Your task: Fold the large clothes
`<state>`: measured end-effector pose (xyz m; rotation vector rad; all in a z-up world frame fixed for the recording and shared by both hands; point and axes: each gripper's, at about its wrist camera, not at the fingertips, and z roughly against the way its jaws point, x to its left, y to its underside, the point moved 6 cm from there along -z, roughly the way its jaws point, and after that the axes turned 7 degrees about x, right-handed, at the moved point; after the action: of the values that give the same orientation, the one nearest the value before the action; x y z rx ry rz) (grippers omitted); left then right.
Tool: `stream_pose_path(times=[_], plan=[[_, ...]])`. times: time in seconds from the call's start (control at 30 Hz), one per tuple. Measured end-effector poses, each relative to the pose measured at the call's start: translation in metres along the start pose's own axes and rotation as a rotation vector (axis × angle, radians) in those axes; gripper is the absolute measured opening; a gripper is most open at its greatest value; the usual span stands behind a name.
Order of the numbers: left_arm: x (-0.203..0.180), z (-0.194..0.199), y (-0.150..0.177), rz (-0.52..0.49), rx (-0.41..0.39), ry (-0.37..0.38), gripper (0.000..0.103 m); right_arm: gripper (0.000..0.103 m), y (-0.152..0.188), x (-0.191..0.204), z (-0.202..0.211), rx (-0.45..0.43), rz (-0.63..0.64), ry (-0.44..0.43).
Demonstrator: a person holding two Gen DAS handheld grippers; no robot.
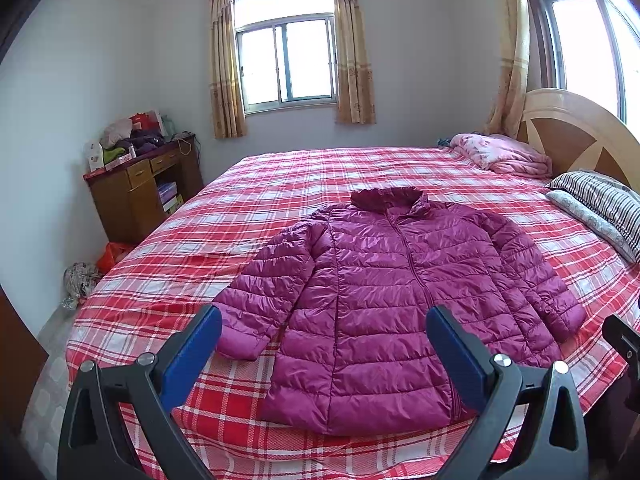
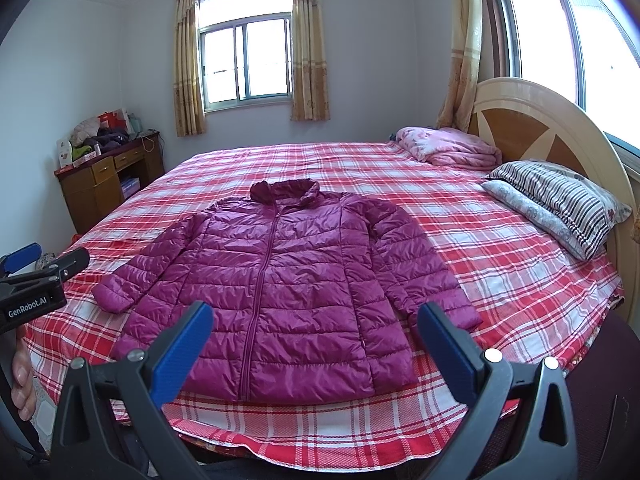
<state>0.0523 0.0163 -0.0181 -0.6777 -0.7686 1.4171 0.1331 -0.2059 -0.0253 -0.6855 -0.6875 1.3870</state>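
A magenta quilted puffer jacket (image 1: 384,300) (image 2: 280,280) lies flat and zipped on the red plaid bed (image 1: 280,184) (image 2: 460,240), collar away from me, both sleeves spread beside the body. My left gripper (image 1: 324,320) hovers open above the near hem, blue pads wide apart with nothing between them. My right gripper (image 2: 316,316) is also open and empty over the near hem. The left gripper's side (image 2: 36,276) shows at the left edge of the right wrist view, held by a hand (image 2: 22,376).
A folded pink blanket (image 2: 448,146) and striped pillows (image 2: 560,204) lie by the wooden headboard (image 2: 540,120) at the right. A cluttered wooden desk (image 1: 144,184) stands against the far left wall. Bags (image 1: 92,272) sit on the floor beside the bed.
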Motion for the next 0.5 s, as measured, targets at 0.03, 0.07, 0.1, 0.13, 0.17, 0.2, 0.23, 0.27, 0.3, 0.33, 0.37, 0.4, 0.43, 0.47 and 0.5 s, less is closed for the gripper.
stream_pose_path(times=[0.03, 0.07, 0.1, 0.13, 0.17, 0.2, 0.23, 0.27, 0.3, 0.33, 0.37, 0.4, 0.43, 0.47, 0.5], plan=[[0.0002, -0.0005, -0.0001, -0.001, 0.001, -0.001, 0.102, 0.103, 0.0000, -0.0002, -0.0001, 0.000, -0.001, 0.000], [0.0004, -0.0010, 0.0001, -0.001, 0.001, 0.000, 0.102, 0.103, 0.0000, -0.0001, -0.0002, 0.002, 0.000, -0.002], [0.0005, -0.0015, 0.0001, -0.002, 0.002, -0.001, 0.102, 0.103, 0.0006, 0.0000, -0.0010, 0.004, 0.001, -0.003], [0.0005, -0.0014, 0.0004, -0.002, 0.002, -0.002, 0.102, 0.103, 0.0017, 0.0005, -0.0018, 0.006, 0.001, -0.003], [0.0006, -0.0019, 0.0005, -0.003, 0.002, -0.002, 0.102, 0.103, 0.0029, 0.0006, -0.0025, 0.007, 0.002, -0.003], [0.0004, -0.0016, 0.0007, -0.002, 0.002, -0.001, 0.102, 0.103, 0.0027, 0.0004, -0.0026, 0.007, 0.001, -0.004], [0.0008, -0.0022, 0.0007, -0.002, 0.004, -0.001, 0.102, 0.103, 0.0030, 0.0005, -0.0027, 0.007, 0.001, -0.003], [0.0011, -0.0031, 0.0009, -0.002, 0.004, -0.001, 0.102, 0.103, 0.0029, 0.0004, -0.0026, 0.006, 0.001, -0.004], [0.0008, -0.0032, 0.0012, -0.003, 0.004, -0.001, 0.102, 0.103, 0.0026, 0.0004, -0.0026, 0.006, 0.000, -0.003], [0.0011, -0.0034, 0.0013, -0.002, 0.005, -0.002, 0.102, 0.103, 0.0024, 0.0005, -0.0026, 0.006, 0.000, -0.003], [0.0012, -0.0035, 0.0016, -0.002, 0.004, -0.001, 0.102, 0.103, 0.0028, 0.0008, -0.0028, 0.006, -0.001, -0.003], [0.0011, -0.0038, 0.0023, -0.002, 0.003, -0.002, 0.102, 0.103, 0.0032, 0.0002, -0.0036, 0.007, -0.001, -0.004], [0.0014, -0.0040, 0.0024, -0.002, 0.003, -0.002, 0.102, 0.103, 0.0032, 0.0002, -0.0036, 0.007, 0.000, -0.004], [0.0013, -0.0038, 0.0023, -0.002, 0.003, -0.002, 0.102, 0.103, 0.0033, 0.0001, -0.0037, 0.008, 0.000, -0.004], [0.0015, -0.0041, 0.0026, -0.002, 0.003, -0.003, 0.102, 0.103, 0.0033, 0.0001, -0.0037, 0.009, 0.000, -0.004]])
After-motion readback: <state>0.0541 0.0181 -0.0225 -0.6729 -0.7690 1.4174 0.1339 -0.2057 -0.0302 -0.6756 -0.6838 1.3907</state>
